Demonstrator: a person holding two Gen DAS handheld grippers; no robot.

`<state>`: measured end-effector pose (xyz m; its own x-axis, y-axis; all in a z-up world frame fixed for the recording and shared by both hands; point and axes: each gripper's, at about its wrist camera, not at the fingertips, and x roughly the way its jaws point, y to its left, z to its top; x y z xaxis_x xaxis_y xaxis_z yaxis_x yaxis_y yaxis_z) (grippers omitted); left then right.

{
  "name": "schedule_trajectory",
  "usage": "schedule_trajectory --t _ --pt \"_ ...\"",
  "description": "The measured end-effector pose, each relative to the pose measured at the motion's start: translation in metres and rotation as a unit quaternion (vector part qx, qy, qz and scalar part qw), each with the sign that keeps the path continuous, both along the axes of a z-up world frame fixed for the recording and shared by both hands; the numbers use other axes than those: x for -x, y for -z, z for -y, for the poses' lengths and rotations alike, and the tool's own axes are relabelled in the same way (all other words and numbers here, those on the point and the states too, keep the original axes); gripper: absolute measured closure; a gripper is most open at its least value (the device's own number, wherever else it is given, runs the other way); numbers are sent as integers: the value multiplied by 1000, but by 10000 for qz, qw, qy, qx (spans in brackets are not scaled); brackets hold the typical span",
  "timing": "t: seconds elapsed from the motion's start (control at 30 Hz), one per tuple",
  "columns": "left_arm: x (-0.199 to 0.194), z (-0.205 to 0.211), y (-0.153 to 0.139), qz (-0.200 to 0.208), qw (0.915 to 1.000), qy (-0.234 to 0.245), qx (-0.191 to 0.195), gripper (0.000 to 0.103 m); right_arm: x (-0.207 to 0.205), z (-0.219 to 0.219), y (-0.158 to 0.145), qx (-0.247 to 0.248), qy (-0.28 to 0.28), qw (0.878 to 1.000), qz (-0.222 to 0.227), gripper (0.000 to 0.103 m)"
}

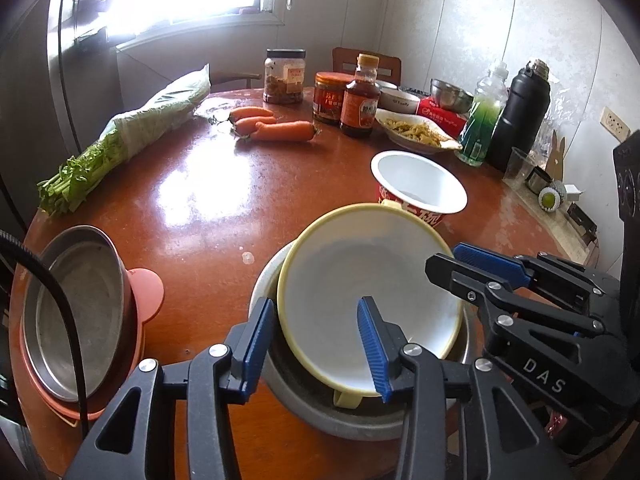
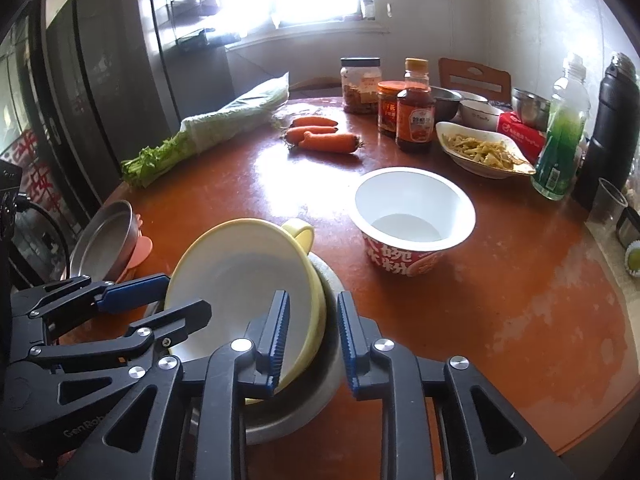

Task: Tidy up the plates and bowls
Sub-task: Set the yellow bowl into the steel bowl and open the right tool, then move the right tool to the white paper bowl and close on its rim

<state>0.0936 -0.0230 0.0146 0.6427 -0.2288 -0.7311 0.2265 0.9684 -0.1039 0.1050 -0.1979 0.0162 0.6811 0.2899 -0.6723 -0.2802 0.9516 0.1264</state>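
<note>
Yellow bowl point(image 1: 360, 304) rim between left hand-held gripper point(image 1: 316, 344), seemingly untouched

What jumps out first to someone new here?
The yellow-rimmed bowl sits tilted in a grey bowl at the table's near edge, with both tongs' jaws straddling its rim from opposite sides. Behind it stands an empty red instant-noodle cup, with carrots further back.

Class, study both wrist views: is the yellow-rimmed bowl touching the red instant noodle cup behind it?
Apart. The right wrist view shows a strip of bare table between the yellow-rimmed bowl and the red instant noodle cup; the left wrist view merely overlaps them.
</note>
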Motion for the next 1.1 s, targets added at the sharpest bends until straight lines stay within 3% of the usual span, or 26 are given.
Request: schedule_trajectory --t 0.07,0.27,0.43,0.63,1.1 --pt "2 -1 -4 53 10000 -8 40 56 2 5 -3 -81 46 10000 21 70" --pt "8 1 -15 229 9997 -19 59 49 10 18 -13 -316 131 9993 143 68" --pt "9 8 -23 328 9995 -11 32 46 15 27 -18 -425 167 9987 207 59" --pt "8 21 -36 428 9991 31 8 44 18 45 -26 -546 270 9977 307 56" --pt "-38 59 -55 426 9988 207 -135 41 4 104 -33 -733 920 9925 326 51"
